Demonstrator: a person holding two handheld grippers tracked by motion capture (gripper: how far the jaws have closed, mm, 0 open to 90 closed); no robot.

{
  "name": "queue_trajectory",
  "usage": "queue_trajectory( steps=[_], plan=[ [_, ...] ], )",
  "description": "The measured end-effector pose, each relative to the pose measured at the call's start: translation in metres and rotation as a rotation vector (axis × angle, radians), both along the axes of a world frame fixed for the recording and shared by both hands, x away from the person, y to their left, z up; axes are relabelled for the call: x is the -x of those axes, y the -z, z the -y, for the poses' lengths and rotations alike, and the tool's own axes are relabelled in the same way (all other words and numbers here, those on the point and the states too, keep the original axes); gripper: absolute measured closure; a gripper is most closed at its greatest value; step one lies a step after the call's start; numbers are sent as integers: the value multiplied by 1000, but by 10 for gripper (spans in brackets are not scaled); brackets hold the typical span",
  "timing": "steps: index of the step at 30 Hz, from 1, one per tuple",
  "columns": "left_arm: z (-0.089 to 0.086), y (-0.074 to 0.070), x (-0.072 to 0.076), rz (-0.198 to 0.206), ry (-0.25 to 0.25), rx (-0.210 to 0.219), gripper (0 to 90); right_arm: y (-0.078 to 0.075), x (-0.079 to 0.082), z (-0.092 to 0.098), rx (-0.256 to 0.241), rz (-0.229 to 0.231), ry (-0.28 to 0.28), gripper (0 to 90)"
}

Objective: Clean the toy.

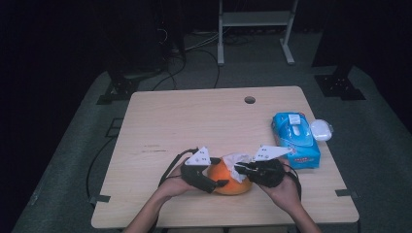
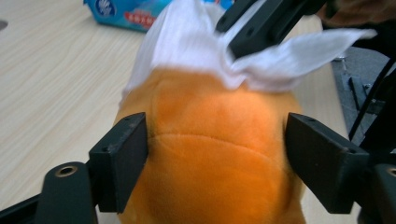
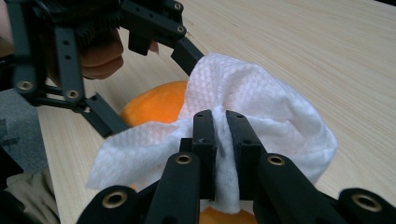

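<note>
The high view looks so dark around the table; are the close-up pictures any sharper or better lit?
High view: the wooden table is lit, the room behind nearly black. Left gripper view: bright, but the orange plush toy and white wipe look soft and slightly blurred. Right gripper view: the wipe's weave is crisp near the right gripper; the table behind softens.

The high view looks forward and down from above the table (image 1: 194, 121), far off. Each gripper view rides close behind its own tongs, looking along them. All three share the orange plush toy (image 2: 215, 154) under the white wipe (image 3: 252, 88), between both tongs
</note>
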State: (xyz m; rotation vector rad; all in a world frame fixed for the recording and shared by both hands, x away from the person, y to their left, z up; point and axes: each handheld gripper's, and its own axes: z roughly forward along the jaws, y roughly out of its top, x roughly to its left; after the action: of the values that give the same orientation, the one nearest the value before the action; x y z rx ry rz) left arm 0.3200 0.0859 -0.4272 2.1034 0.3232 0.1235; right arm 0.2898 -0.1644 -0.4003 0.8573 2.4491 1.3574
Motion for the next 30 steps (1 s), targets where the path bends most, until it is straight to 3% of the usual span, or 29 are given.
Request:
queue_trajectory(
  steps=[1, 5, 8, 10, 11, 12, 14, 15, 20, 22, 24, 25, 28, 30],
  plan=[
    [-6, 1, -4, -27, -21, -2, 230, 1, -2, 5, 7, -4, 19, 822],
    [-15, 6, -9, -56, -26, -5, 246, 8, -5, 15, 12, -29, 43, 822],
    [-15, 3, -10, -52, -11, 5, 228, 9, -5, 18, -5, -41, 53, 821],
    [-12, -5, -8, -30, -2, 82, 172, 5, -3, 12, 0, -11, 42, 821],
    [-10, -6, -7, -30, -1, 87, 173, 5, -2, 10, -17, -12, 25, 821],
    [-10, -6, -7, -30, -1, 87, 174, 4, -2, 8, -21, -10, 15, 821],
    [-5, -3, -6, -6, 2, 35, 192, 4, -1, 6, -12, -4, 13, 820],
    [-7, 2, -7, -34, -5, 40, 240, 6, -1, 7, -7, -8, 11, 820],
    [-14, 5, -10, -44, -12, 25, 283, 14, -6, 18, 10, -33, 45, 819],
    [-19, 7, -12, -50, -21, 20, 288, 14, -6, 23, -14, -50, 66, 820],
    [-20, 7, -12, -60, -27, 30, 288, 10, -4, 21, -34, -43, 55, 820],
    [-21, 8, -13, -62, -28, 33, 287, 3, 2, 13, -57, -20, 12, 820],
    [-22, 9, -13, -64, -32, 30, 287, 7, 4, 4, -14, -19, -8, 820],
    [-21, 9, -13, -60, -34, 30, 287, 12, 2, 5, -13, -31, -8, 820]
  ],
)
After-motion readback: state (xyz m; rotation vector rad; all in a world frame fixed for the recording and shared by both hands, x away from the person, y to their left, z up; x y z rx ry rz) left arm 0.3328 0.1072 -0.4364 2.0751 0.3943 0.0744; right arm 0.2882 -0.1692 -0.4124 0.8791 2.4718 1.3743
